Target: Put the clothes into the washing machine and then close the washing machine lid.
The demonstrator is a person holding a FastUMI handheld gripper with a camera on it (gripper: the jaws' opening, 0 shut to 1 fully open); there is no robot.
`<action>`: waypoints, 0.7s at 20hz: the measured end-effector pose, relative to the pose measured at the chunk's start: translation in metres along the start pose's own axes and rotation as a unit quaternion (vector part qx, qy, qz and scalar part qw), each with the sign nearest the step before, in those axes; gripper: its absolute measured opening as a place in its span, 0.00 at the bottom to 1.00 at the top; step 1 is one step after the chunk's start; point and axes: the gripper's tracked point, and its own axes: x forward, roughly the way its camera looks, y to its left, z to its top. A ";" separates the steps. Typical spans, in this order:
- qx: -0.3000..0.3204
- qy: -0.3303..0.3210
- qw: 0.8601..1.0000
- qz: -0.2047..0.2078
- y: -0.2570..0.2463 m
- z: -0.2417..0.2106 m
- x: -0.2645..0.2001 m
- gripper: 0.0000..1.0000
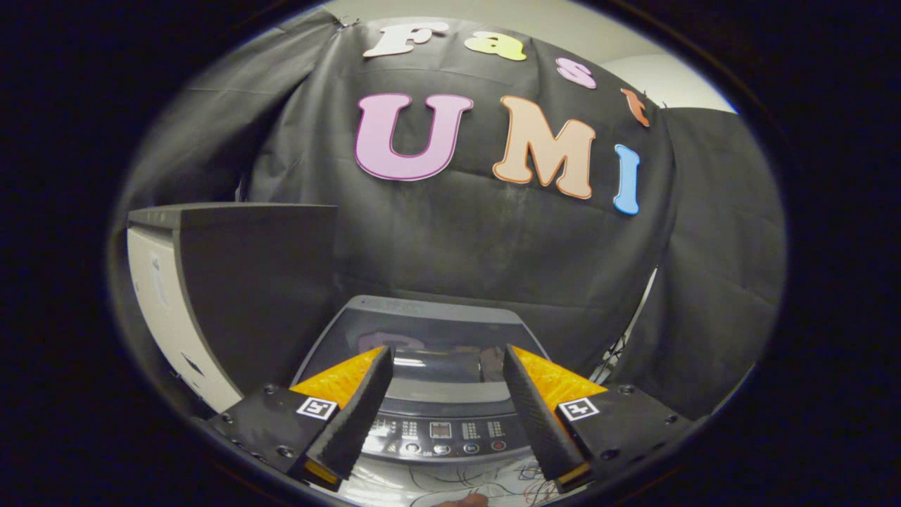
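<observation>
A top-loading washing machine (429,320) stands below and just ahead of my fingers. Its dark glass lid (440,341) lies flat and shut over the tub. The control panel (440,431) with a small display and buttons runs along the near side, between my fingers. My gripper (447,362) hovers above the lid, open, with nothing between its fingers. I see no clothes outside the machine; what is under the lid is hidden by reflections.
A white cabinet with a dark side panel (239,296) stands to the left of the machine, taller than it. Black cloth hangs behind and to the right. Cables (623,345) run down at the machine's right side.
</observation>
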 end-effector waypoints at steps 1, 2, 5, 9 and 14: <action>0.003 0.001 1.000 0.003 -0.001 -0.007 -0.005 0.98; 0.008 -0.001 1.000 0.005 -0.001 -0.012 -0.010 0.98; 0.039 -0.018 0.999 0.012 -0.002 -0.022 -0.024 0.98; 0.073 -0.048 0.996 0.009 -0.008 -0.027 -0.050 0.98; 0.094 -0.081 0.992 -0.006 -0.023 -0.022 -0.075 0.98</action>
